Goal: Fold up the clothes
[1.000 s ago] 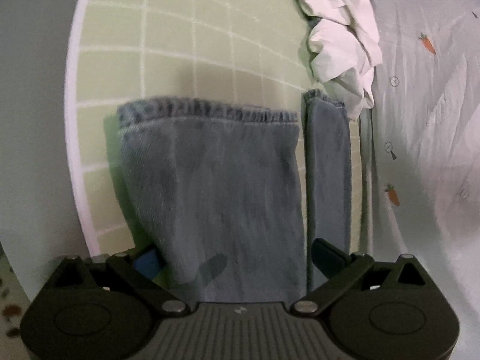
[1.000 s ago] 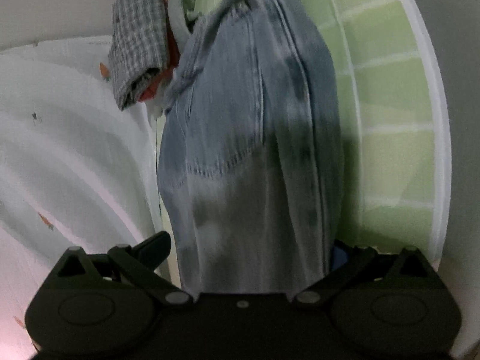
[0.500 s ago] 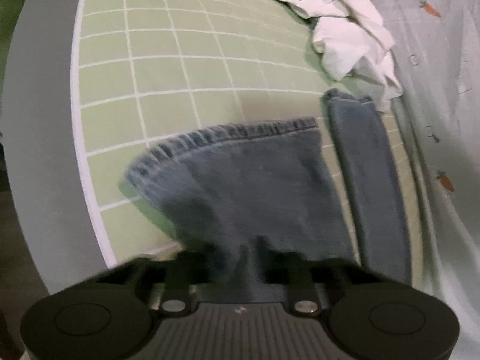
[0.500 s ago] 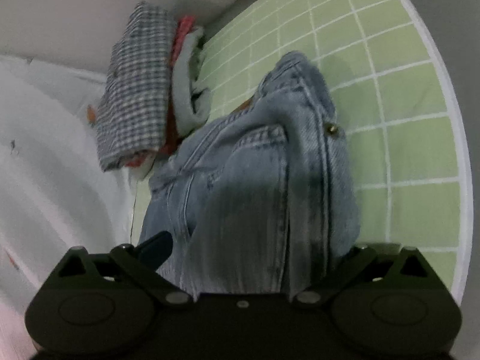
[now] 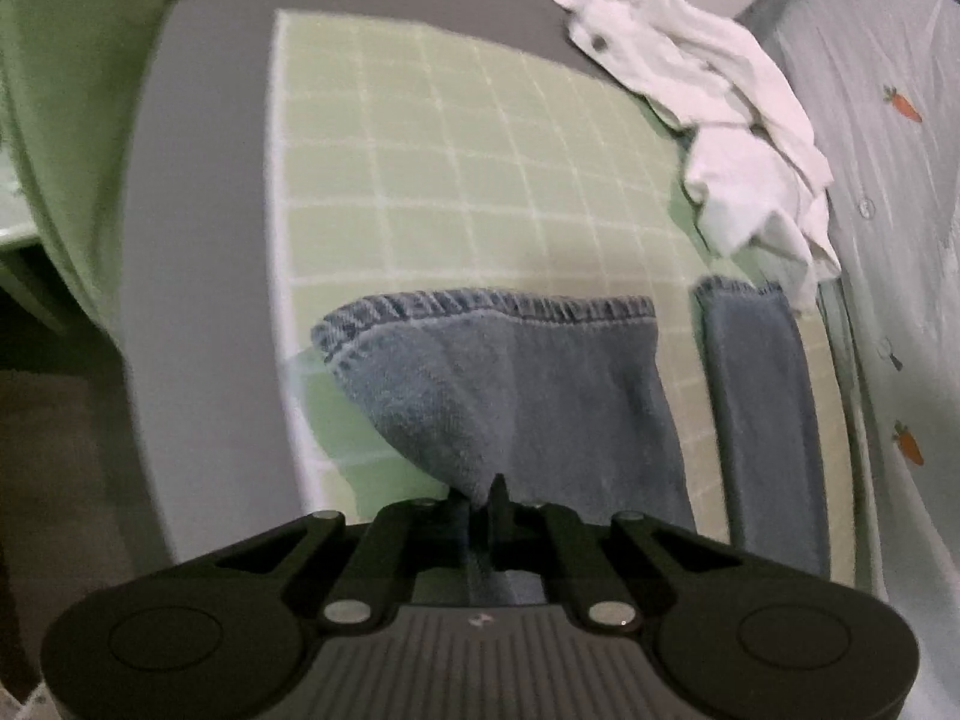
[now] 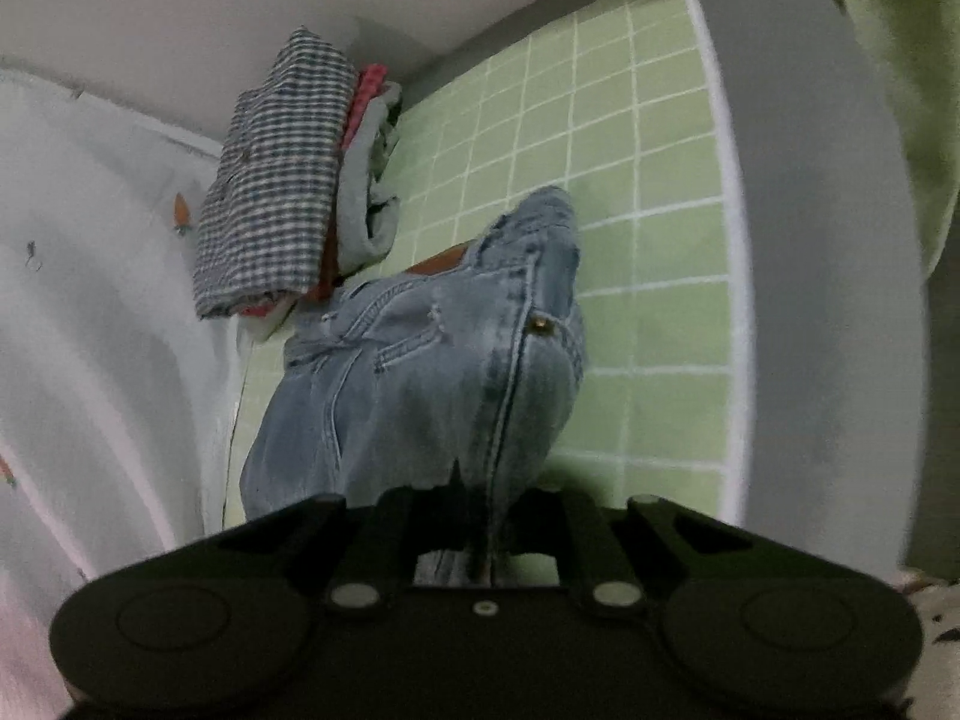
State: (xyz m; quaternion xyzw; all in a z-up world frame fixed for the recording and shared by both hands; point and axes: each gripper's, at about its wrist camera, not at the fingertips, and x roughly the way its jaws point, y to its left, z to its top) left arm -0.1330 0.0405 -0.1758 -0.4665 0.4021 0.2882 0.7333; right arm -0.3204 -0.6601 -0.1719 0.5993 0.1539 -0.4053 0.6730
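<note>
Green gridded mat (image 5: 480, 180) on grey surface. Jeans (image 5: 540, 396): 2 legs lying on mat, hems toward crumpled white garment (image 5: 720, 120). Left gripper (image 5: 483, 501): jaws clamped on 1 leg's fabric. Right gripper (image 6: 480, 492): jaws clamped on denim near waistband. Folded checked stack (image 6: 270, 192) beside waist.

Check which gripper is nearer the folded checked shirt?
Right. The right gripper, clamped on the jeans' waist end, faces the checked shirt; the left gripper holds the hem end.
</note>
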